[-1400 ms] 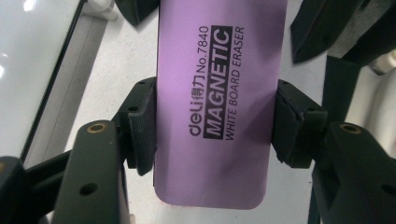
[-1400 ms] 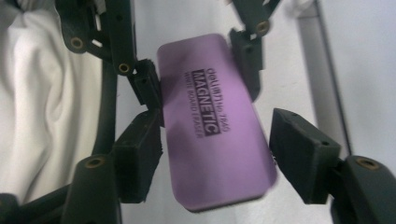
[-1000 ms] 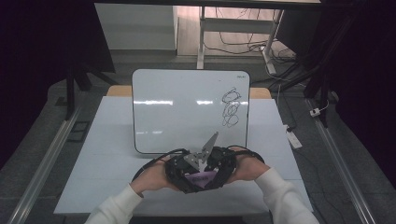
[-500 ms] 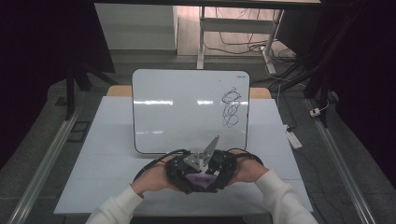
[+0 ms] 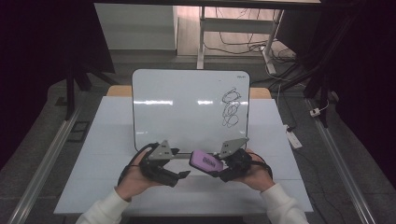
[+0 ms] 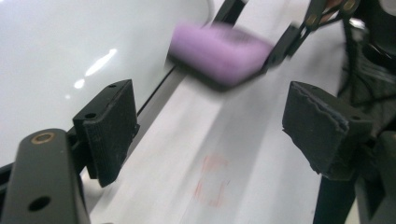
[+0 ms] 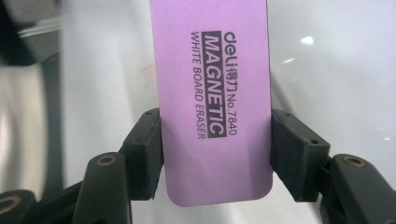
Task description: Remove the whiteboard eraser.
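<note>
The right tongs [image 5: 215,167] clamp the purple whiteboard eraser [image 5: 206,161] by its long sides, both pads pressed against it, printed face up; the left tongs [image 5: 183,175] have just been opening and stand wide with nothing between them, apart from the eraser. The eraser hangs just above the white tabletop [image 5: 102,140], near the front edge of the whiteboard [image 5: 187,107], whose right part carries a black scribble [image 5: 230,106].

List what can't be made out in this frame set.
- Eraser: its wiping face is turned away in the right gripper view; blurred in the left gripper view.
- Scribble on the whiteboard: too small to read, high view.
- Right hand-held gripper: pads hidden by the eraser, high view.
</note>
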Demonstrator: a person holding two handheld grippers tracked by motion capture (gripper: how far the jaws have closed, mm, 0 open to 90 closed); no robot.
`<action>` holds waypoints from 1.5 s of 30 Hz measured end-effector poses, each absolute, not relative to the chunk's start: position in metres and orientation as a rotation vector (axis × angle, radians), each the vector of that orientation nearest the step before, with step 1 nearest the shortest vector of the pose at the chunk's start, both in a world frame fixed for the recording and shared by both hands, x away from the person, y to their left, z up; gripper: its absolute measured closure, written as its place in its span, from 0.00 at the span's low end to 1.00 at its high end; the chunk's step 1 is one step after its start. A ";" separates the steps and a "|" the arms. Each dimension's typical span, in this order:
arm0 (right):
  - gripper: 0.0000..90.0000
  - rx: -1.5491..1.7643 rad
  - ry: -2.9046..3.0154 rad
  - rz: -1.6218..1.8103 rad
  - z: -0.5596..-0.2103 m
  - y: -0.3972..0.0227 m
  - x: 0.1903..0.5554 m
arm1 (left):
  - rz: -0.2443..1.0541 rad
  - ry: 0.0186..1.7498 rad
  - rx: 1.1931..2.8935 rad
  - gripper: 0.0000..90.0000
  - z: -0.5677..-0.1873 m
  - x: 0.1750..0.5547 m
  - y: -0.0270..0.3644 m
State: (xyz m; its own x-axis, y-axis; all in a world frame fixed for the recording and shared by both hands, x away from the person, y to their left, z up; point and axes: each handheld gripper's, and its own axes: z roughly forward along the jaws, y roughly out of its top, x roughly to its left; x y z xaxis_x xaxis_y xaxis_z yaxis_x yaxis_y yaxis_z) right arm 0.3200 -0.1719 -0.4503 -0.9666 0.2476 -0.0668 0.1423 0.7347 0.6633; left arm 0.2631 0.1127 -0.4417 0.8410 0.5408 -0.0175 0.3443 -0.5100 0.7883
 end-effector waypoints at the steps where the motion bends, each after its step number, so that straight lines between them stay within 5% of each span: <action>1: 0.44 0.334 2.753 1.049 -0.450 -0.174 0.320 | 0.303 0.670 2.147 0.21 -0.444 0.261 0.119; 25: 0.44 0.541 2.415 1.177 -0.428 -0.205 0.330 | 0.417 1.073 1.941 0.22 -0.492 0.240 0.223; 45: 0.44 0.592 2.248 1.151 -0.411 -0.220 0.324 | 0.411 1.120 1.927 0.23 -0.498 0.238 0.234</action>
State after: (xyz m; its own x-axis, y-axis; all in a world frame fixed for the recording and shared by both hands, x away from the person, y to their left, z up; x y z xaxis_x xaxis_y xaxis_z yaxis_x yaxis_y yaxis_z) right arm 0.3242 -0.2197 -0.4106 -0.7572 0.5977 -0.2633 0.1360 0.5386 0.8315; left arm 0.2381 0.2338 -0.4982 0.5456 0.8285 -0.1261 0.5500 -0.2404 0.7998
